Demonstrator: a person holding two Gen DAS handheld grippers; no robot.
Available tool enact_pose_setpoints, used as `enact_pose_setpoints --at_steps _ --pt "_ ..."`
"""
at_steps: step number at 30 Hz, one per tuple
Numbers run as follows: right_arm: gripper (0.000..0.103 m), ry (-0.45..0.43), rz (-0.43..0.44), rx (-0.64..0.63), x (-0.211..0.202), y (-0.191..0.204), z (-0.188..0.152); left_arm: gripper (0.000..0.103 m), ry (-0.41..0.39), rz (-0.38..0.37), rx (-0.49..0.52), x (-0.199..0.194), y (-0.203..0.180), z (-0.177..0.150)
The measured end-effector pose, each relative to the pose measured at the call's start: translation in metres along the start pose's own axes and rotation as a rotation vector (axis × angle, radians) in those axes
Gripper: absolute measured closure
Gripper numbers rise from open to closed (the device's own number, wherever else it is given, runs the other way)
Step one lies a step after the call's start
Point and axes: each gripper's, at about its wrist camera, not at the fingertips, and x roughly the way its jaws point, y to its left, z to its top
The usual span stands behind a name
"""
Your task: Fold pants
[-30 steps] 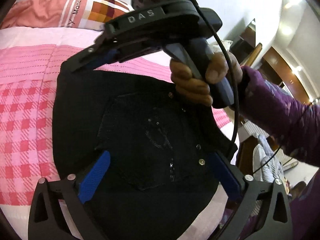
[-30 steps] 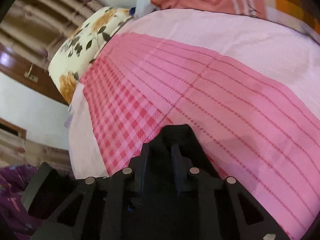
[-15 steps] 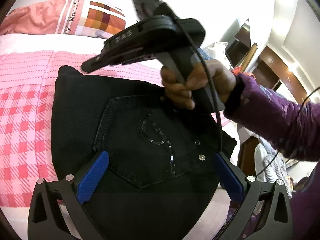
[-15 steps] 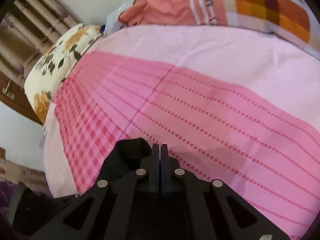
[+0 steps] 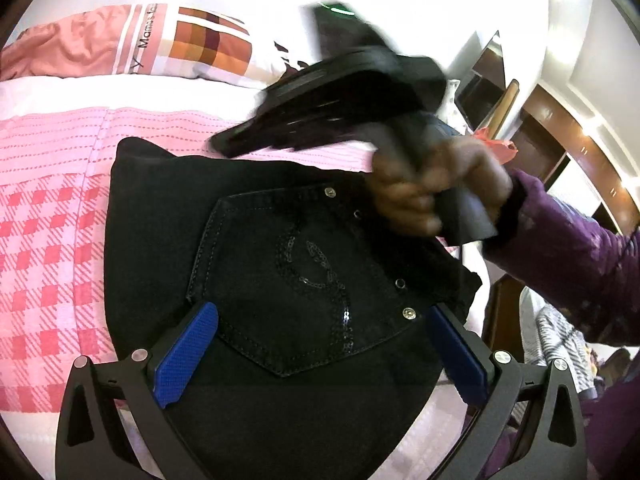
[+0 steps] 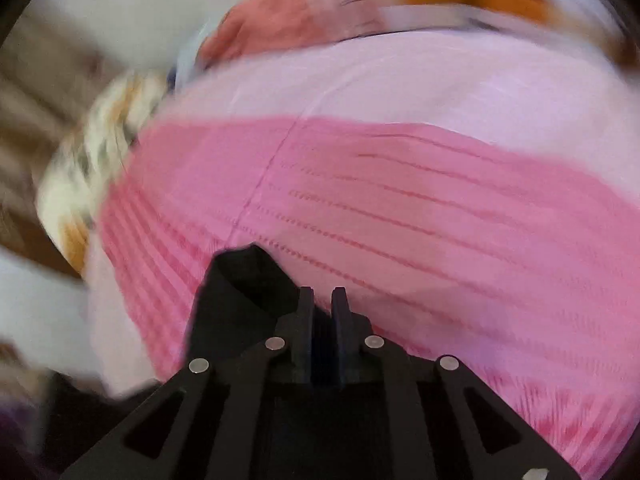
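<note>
So the pink checked bedspread (image 5: 52, 240) fills most of both views, and the black pants (image 5: 304, 280) sit on it already folded down into a compact bundle, back pocket (image 5: 304, 280) with its sequin swirl facing up. My read is that the folding is basically done and this is the tidy-up stage. The left tongs (image 5: 320, 356) hover right over the near end of the bundle, blue pads spread wide with the pocket framed between them and nothing pinched. The right tongs (image 6: 322, 304) are beyond the far edge of the pants as the left camera sees it, gripped in the person's hand (image 5: 436, 196). In their own view the tips are nearly together with a thin slit showing, the jaws are just opening a touch, nothing is between them, and a black corner of the pants pokes out just left of the tips. Next move, I'd guess, is either patting that far edge flat or pulling both tongs clear, which calls for not snagging the top layer. Compared with a second ago, the right tongs have swung sideways off the far corner toward the right of the left view and rolled a lot, hence all the blur. They pinched fully together half a second back. The left tongs barely budged and the pants look the same.
</note>
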Motion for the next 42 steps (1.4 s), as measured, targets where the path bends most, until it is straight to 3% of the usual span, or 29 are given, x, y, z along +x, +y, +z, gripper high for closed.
enact_pose_setpoints --at_steps 3,5,7,8,9,13,14,15,17,19,22,25,30,33,36,42 --pt "0.091 -0.099 -0.006 -0.043 -0.044 0.007 -0.027 0.000 0.002 0.010 0.006 0.002 -0.004 0.000" --pt "0.090 -0.099 -0.003 -0.066 -0.051 0.011 -0.051 0.000 0.005 0.023 0.014 0.003 -0.007 0.000" --pt "0.086 -0.093 -0.082 -0.043 -0.051 -0.001 -0.064 0.000 0.009 0.034 0.022 0.005 -0.010 0.000" --pt "0.098 -0.118 -0.088 0.010 -0.056 -0.015 -0.073 0.000 0.012 0.038 0.025 0.006 -0.012 0.000" --pt "0.103 -0.140 -0.074 0.048 -0.057 -0.023 -0.076 0.000 0.016 0.042 0.028 0.007 -0.012 0.001" --pt "0.103 -0.217 -0.105 0.166 -0.074 -0.039 -0.077 0.000 0.057 0.085 0.042 0.014 -0.016 0.007" --pt "0.090 -0.258 -0.114 0.159 -0.085 -0.033 -0.080 0.000 0.074 0.103 0.044 0.016 -0.017 0.009" --pt "0.087 -0.287 -0.104 0.159 -0.091 -0.029 -0.084 0.000 0.086 0.117 0.048 0.018 -0.018 0.010" --pt "0.064 -0.351 -0.026 0.180 -0.110 -0.022 -0.097 0.000 0.112 0.154 0.055 0.022 -0.020 0.012" --pt "0.050 -0.403 0.016 0.200 -0.123 -0.014 -0.118 0.000 0.126 0.209 0.043 0.023 -0.022 0.014" --pt "0.049 -0.412 -0.020 0.209 -0.130 -0.002 -0.149 0.000 0.116 0.261 0.006 0.021 -0.022 0.016" --pt "0.049 -0.403 -0.062 0.224 -0.126 0.006 -0.175 0.000 0.081 0.379 0.012 0.012 -0.026 0.019" --pt "0.049 -0.411 -0.162 0.197 -0.122 0.023 -0.192 0.000 0.017 0.477 0.046 -0.004 -0.036 0.028" --pt "0.047 -0.429 -0.219 0.145 -0.124 0.038 -0.193 0.000 -0.022 0.496 0.054 -0.014 -0.042 0.034" --pt "0.039 -0.438 -0.225 0.133 -0.122 0.045 -0.195 0.000 -0.036 0.517 0.067 -0.019 -0.046 0.037" --pt "0.039 -0.423 -0.210 0.143 -0.120 0.047 -0.198 0.000 -0.030 0.549 0.079 -0.019 -0.049 0.036"
